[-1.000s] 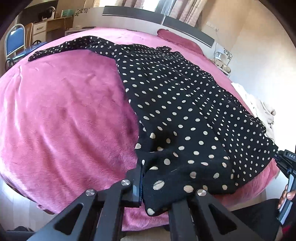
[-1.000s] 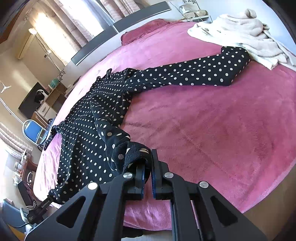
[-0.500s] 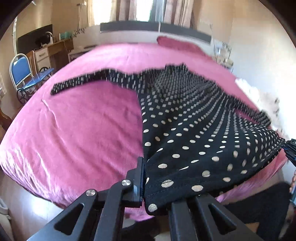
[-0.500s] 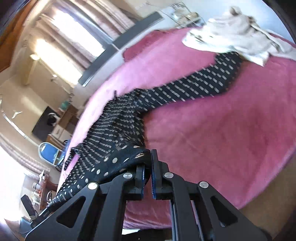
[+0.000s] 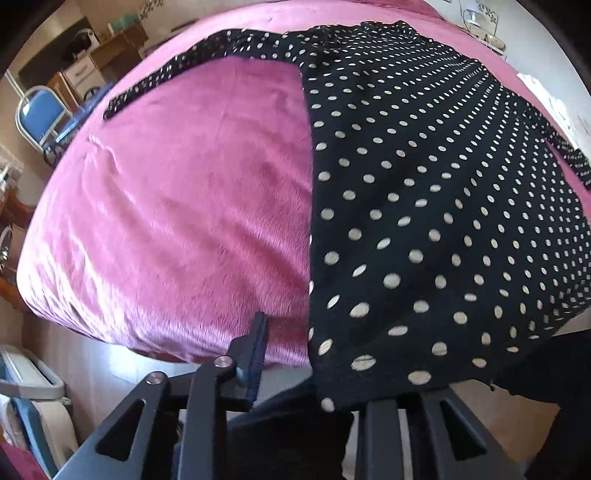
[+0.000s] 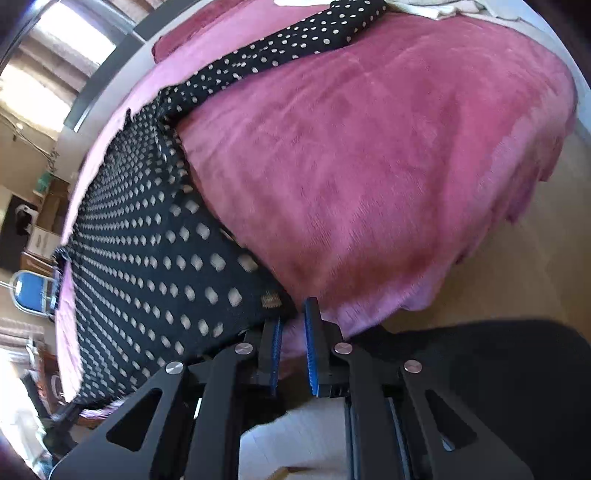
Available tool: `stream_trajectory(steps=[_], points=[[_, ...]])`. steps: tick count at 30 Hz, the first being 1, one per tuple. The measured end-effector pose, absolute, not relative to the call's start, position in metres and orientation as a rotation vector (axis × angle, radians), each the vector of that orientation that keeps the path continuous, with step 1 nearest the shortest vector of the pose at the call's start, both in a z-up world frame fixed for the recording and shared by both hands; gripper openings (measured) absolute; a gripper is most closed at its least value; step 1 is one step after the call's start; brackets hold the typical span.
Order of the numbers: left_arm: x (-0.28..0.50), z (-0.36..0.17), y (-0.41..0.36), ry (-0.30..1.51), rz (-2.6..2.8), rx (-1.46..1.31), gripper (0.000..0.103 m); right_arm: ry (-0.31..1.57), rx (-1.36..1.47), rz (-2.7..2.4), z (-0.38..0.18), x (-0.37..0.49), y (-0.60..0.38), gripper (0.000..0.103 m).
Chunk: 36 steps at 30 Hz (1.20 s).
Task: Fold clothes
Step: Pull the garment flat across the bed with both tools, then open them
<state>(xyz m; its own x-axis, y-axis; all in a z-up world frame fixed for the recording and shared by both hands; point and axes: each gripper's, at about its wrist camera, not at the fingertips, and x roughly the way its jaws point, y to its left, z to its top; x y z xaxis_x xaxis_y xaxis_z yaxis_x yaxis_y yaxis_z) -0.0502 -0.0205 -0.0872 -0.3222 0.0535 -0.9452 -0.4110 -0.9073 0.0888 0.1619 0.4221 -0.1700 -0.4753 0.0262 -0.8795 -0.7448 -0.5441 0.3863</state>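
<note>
A black dress with cream polka dots (image 5: 424,192) lies spread flat on the pink bed (image 5: 177,206), its hem hanging over the near edge and one sleeve reaching far left. My left gripper (image 5: 321,365) is open at the bed's edge; the hem drapes over its right finger, which is hidden. In the right wrist view the dress (image 6: 147,258) stretches to the left, its other sleeve running to the top. My right gripper (image 6: 293,343) is open a little, empty, with the hem corner just left of its left finger.
A blue chair (image 5: 40,118) and wooden furniture stand left of the bed. Cream clothes (image 6: 436,7) lie at the bed's far right. Wooden floor (image 6: 535,266) shows below the bed edge. A bedside table with a lamp (image 5: 480,22) stands at the far right.
Both grippers pulled the hem taut toward the bed's near edge, laid the dress flat, then opened and let go of the hem.
</note>
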Motion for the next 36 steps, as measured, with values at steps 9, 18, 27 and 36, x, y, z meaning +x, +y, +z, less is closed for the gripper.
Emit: stream_trajectory(steps=[9,18,27,36], points=[[-0.033,-0.064,-0.062,0.195,2.272,-1.708,0.035,0.752,-1.062,2.329,-0.092,0.142,0.403,0.021],[-0.053,-0.038,-0.118,-0.096,2.528,-1.713,0.031,0.546,-1.255,2.524,-0.105,0.038,0.375,0.056],[-0.069,-0.103,0.032,-0.031,2.211,-1.594,0.032,0.266,-1.456,2.46,-0.171,0.015,0.346,0.058],[-0.054,-0.082,0.042,0.064,2.305,-1.563,0.032,0.421,-1.461,2.495,-0.159,0.062,0.362,0.06]])
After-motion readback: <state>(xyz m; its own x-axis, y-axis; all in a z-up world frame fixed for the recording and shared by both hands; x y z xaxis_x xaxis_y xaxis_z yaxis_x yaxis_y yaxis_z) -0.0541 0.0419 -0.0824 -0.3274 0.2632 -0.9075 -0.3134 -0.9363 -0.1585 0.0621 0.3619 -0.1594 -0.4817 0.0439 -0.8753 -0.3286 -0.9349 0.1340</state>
